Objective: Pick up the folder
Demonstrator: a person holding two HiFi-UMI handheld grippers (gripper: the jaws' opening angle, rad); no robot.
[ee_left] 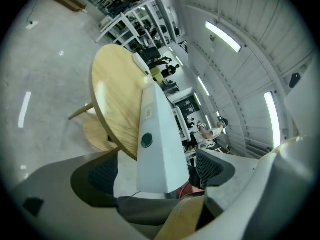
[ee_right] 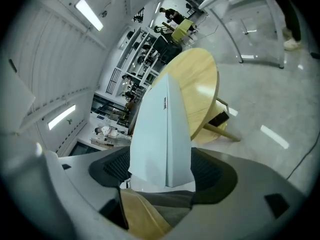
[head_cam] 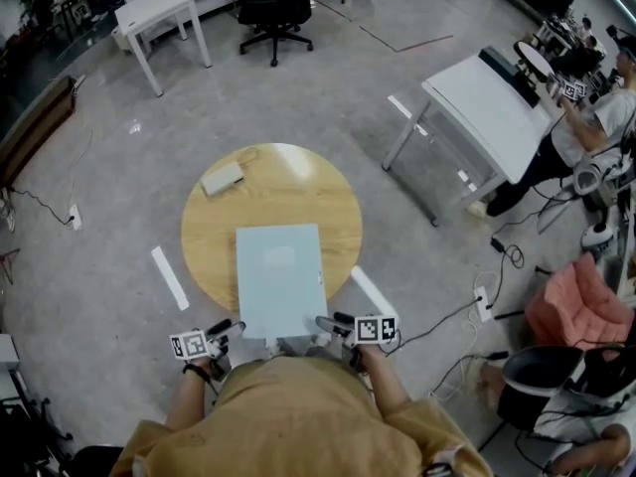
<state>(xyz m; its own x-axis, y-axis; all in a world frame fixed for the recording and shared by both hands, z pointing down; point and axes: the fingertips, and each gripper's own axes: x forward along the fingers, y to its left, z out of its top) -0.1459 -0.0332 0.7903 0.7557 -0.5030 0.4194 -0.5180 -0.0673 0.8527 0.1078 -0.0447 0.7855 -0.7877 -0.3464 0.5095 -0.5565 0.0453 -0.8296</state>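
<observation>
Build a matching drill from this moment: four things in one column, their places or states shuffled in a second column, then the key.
Column one
1. folder
2. small pale box
3. black office chair
4. left hand-held gripper

Column two
a. standing far beyond the round table
b. jaws apart, the folder's corner between them
c. lying flat on the table, overhanging its near edge
d. near the table's far left rim

Pairs: 1-c, 2-d, 3-a, 4-b
</observation>
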